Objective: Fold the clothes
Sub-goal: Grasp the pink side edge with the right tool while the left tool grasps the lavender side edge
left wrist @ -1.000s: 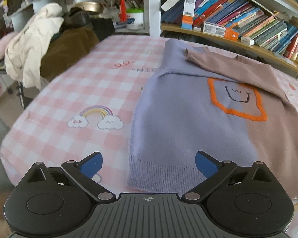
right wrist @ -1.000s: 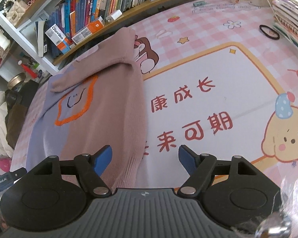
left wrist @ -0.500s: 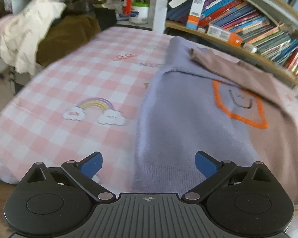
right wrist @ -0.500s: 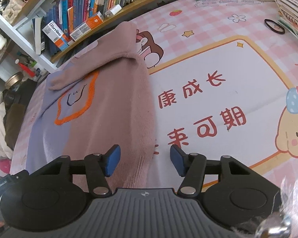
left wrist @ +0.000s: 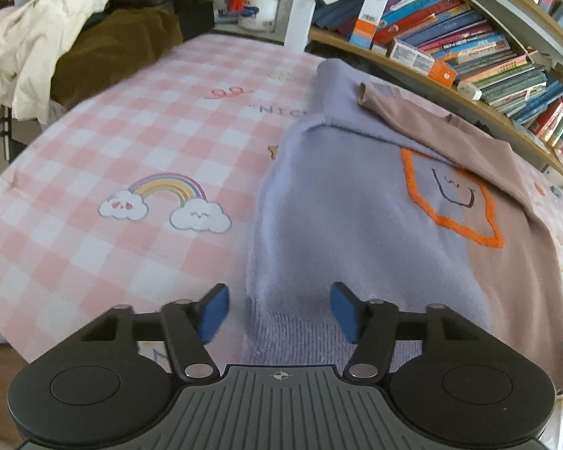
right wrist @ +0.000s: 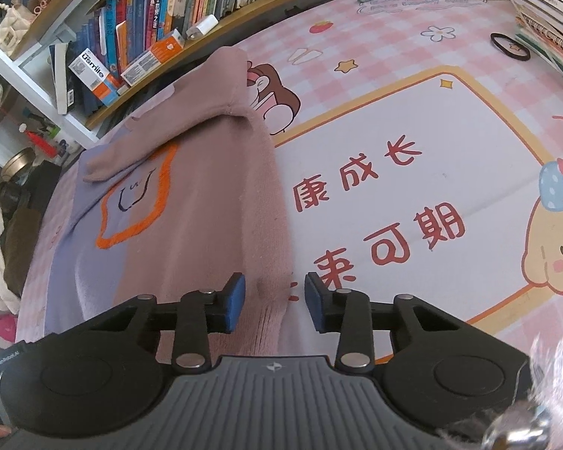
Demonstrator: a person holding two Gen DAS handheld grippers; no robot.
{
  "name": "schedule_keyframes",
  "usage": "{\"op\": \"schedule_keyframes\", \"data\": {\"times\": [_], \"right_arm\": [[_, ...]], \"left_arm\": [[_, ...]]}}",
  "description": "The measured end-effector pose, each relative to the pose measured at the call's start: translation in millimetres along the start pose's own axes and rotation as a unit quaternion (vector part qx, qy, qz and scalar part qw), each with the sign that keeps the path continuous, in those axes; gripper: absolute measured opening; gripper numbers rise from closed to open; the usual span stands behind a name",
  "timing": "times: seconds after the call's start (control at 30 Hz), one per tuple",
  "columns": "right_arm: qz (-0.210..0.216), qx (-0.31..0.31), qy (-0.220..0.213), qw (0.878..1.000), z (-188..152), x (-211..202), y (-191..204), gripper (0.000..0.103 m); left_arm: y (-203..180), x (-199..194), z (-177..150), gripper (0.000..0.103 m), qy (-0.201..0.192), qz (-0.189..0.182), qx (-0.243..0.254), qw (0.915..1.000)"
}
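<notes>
A sweater (left wrist: 356, 217), lilac on one half and dusty pink on the other, lies flat on the pink checked cloth with its sleeves folded across the chest and an orange-outlined smile in the middle. My left gripper (left wrist: 279, 313) straddles the lilac corner of the ribbed hem; its jaws are closing and the pads do not press the knit. In the right wrist view the sweater (right wrist: 191, 225) shows its pink side. My right gripper (right wrist: 274, 302) straddles the pink hem corner, jaws closing, a gap still beside each pad.
A bookshelf (left wrist: 469, 48) runs along the far edge behind the sweater. A chair piled with a cream coat (left wrist: 37, 45) and brown cloth stands at the far left. A black hair tie (right wrist: 509, 45) and stacked notebooks (right wrist: 551, 26) lie at the far right.
Both grippers have narrowed around the hem corners. The left gripper has moved forward and down, so the lilac hem now lies between its fingers. The right gripper has hardly moved.
</notes>
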State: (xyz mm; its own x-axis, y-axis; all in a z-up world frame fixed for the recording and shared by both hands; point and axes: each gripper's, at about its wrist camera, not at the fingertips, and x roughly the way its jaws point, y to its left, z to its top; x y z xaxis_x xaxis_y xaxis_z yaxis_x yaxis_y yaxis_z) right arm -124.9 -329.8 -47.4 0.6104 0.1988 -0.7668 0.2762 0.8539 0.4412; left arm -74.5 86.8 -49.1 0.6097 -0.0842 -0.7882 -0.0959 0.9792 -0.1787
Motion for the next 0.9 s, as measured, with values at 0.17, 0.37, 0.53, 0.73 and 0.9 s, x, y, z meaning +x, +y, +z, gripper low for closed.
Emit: {"op": "schedule_keyframes", "data": {"times": [0.17,0.37,0.53,0.73,0.9], "right_arm": [[-0.008,-0.007,0.0,1.0,1.4,3.4,3.3,0.018],[-0.013,-0.024,0.01,1.0,3.8,4.4,11.2,0.01],[0.064,0.015,-0.001,0.998,5.2,-1.5,10.6,0.009],[0.071,0.007,0.015,0.997,3.6,2.1,18.3,0.017],[0.053,0.002,0.034,0.998,-4.4,7.1,17.2,0.025]], "left_arm": [[-1.3,2.2,2.3,0.031,-0.003,-0.001,0.005,1.0],[-3.2,-2.4,3.7,0.021,-0.009,-0.012,0.003,0.9999],[-14.2,-6.5,7.6,0.021,-0.014,-0.051,0.019,0.9984],[-8.1,1.6,9.0,0.024,0.003,-0.056,0.0,0.9984],[1.4,5.8,6.3,0.035,0.018,-0.058,-0.019,0.998]]}}
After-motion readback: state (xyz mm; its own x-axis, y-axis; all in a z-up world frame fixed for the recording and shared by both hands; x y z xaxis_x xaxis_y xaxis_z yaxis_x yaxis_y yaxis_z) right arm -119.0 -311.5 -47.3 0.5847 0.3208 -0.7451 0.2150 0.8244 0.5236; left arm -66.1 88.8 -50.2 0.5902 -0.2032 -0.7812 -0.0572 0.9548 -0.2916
